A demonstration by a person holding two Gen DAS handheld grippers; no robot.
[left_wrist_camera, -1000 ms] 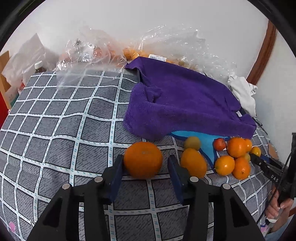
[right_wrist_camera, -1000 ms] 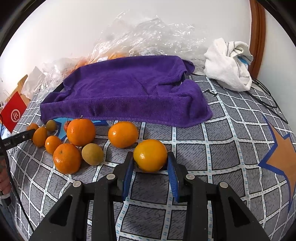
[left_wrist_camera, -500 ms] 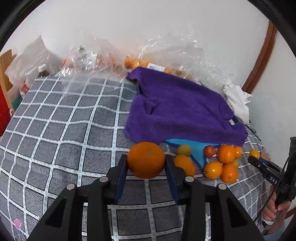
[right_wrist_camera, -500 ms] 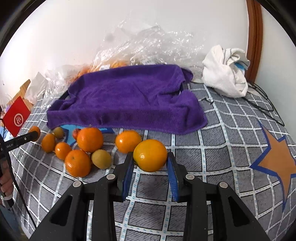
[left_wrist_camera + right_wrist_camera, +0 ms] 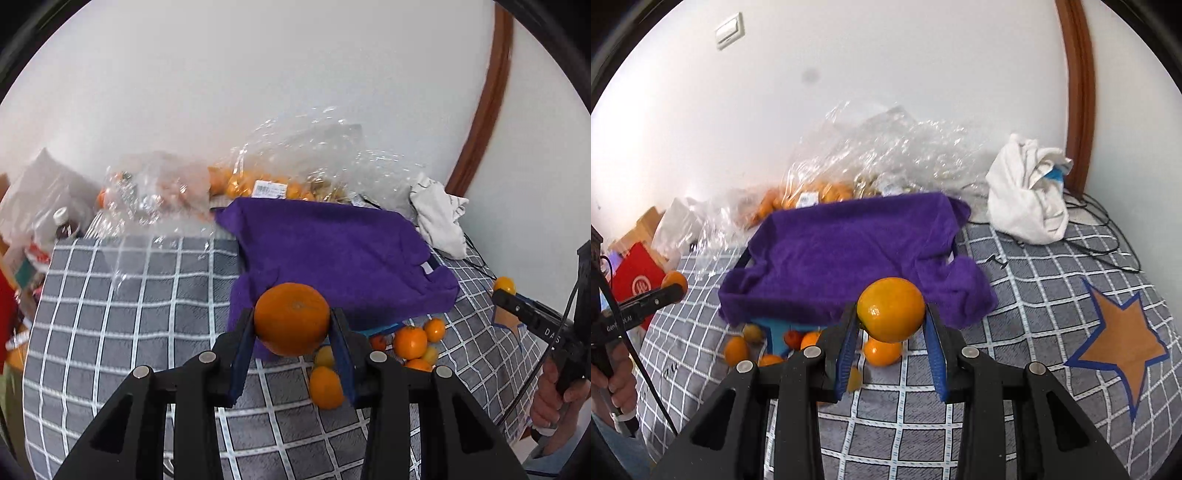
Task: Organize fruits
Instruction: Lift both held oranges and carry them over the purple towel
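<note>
Tools (image 5: 291, 325) above grey checked bedcover (image 5: 122, 295)

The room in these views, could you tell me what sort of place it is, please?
Probably a bedroom at home: a soft surface under a grey checked cover, a wall light switch, and a crumpled white cloth beside cables.

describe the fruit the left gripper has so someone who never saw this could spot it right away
Start at the big purple towel on the grey checked cloth. Just in front of its near edge, the left gripper holds a deep orange fruit clamped between its blue-padded jaws. Unlike the loose fruit lying on the cloth to its right, it is raised and bigger, and redder than the yellower orange in the right gripper.
</note>
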